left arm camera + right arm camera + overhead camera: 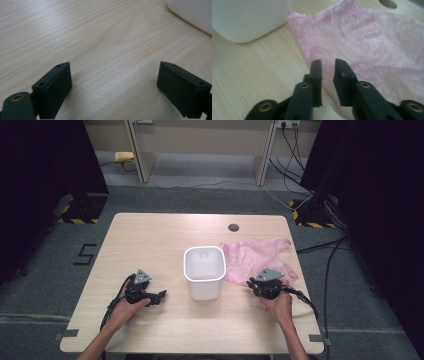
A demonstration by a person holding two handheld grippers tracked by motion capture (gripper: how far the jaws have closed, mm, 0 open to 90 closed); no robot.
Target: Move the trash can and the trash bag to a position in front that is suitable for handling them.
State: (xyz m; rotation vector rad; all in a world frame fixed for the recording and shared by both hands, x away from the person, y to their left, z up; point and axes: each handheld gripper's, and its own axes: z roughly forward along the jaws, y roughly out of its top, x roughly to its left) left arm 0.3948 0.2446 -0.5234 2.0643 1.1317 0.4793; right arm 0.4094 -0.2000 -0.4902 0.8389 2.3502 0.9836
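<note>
A grey carpeted floor [165, 195] with trailing cables surrounds a pale wood worktop [150, 240], and dark curtains close in on both sides. Near the worktop's middle stands a white plastic bin [204, 272], upright and open at the top. Just to its right, a thin pink plastic bag [255, 256] lies flat and crumpled, its near edge beside the bin's right wall.

The person's forearms come in from the near edge of the worktop. The left hand [131, 306] rests low on the wood, left of the bin and apart from it, holding the left gripper [159, 297] roughly level and pointing right, toward the bin. In the left gripper view its jaws stand spread wide with bare wood between them, and a corner of the bin [192, 15] shows at the upper right.

The right hand [278, 304] holds the right gripper [253, 283] at the bag's near edge, angled inward and away from the person. In the right gripper view its jaws are parted by a narrow gap, with the bag [367, 42] lying below and beyond the tips; nothing is pinched between them. The bin's rounded base [249, 20] sits at the upper left of that view.
</note>
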